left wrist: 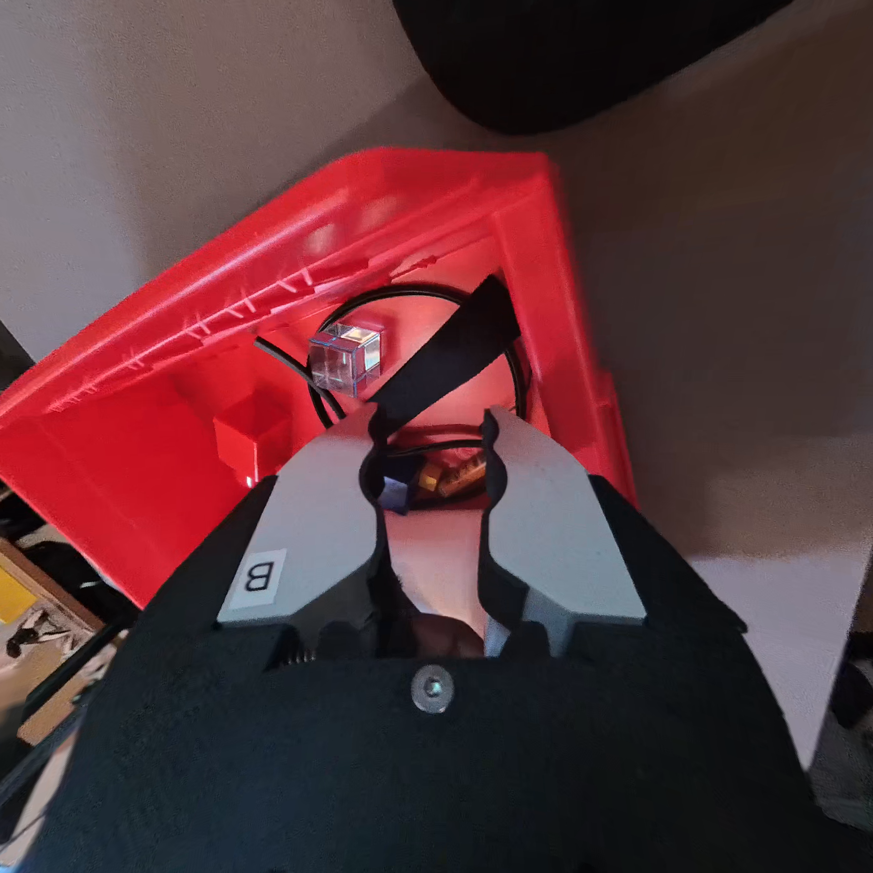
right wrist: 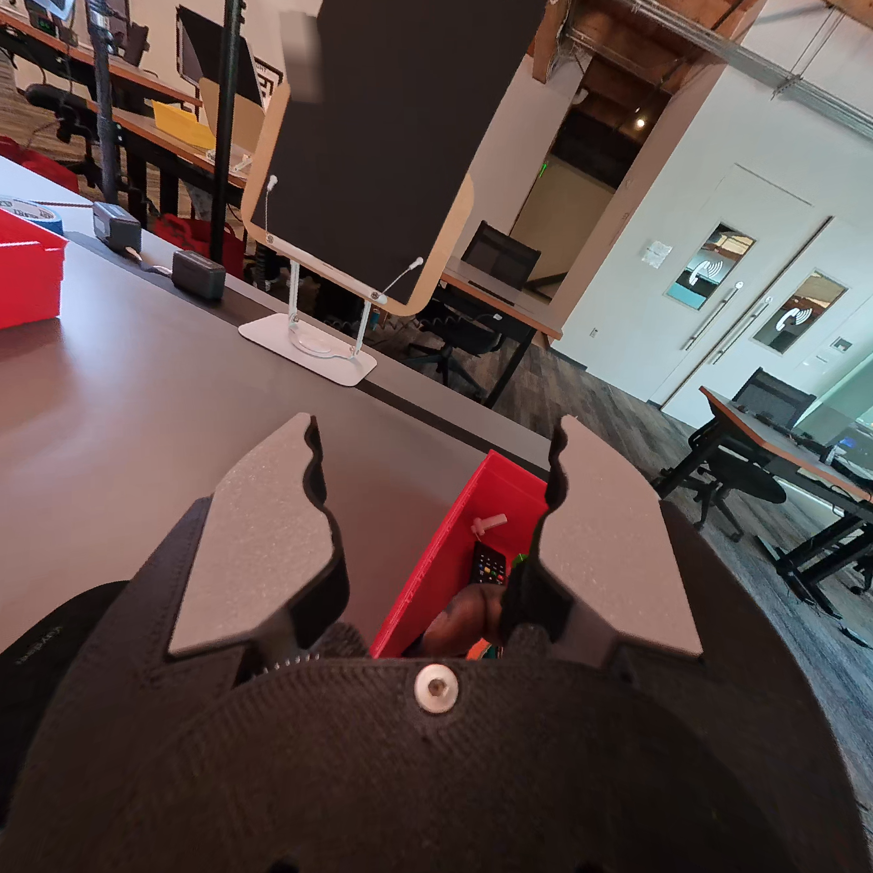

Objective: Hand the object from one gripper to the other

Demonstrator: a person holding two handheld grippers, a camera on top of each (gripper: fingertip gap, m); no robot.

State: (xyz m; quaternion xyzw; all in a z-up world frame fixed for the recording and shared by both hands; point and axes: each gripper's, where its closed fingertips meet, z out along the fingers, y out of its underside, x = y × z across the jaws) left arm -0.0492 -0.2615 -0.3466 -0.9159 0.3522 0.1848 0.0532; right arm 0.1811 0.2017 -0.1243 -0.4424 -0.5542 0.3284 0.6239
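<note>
In the left wrist view my left gripper (left wrist: pixel 432 415) is open and empty, pointing down into a red bin (left wrist: pixel 141 449). In the bin lie a clear glass-like cube (left wrist: pixel 344 360), a round black-rimmed disc (left wrist: pixel 472 382) and a black strip (left wrist: pixel 453 345) that ends just beyond my left fingertip. Small blue and yellow pieces (left wrist: pixel 427 482) show between the fingers. In the right wrist view my right gripper (right wrist: pixel 437 425) is wide open and empty above a grey table (right wrist: pixel 141 401), over a second red bin (right wrist: pixel 439 557) holding a black remote (right wrist: pixel 489 564) and a pink piece (right wrist: pixel 489 523).
A dark panel on a white stand (right wrist: pixel 359 189) stands at the table's far edge. Another red bin (right wrist: pixel 28 278), a blue tape roll (right wrist: pixel 28 212) and two small dark boxes (right wrist: pixel 197 274) sit at the left. A black rounded thing (left wrist: pixel 567 56) lies beyond the bin. Some 55 cm of space lies between my two pairs of fingers.
</note>
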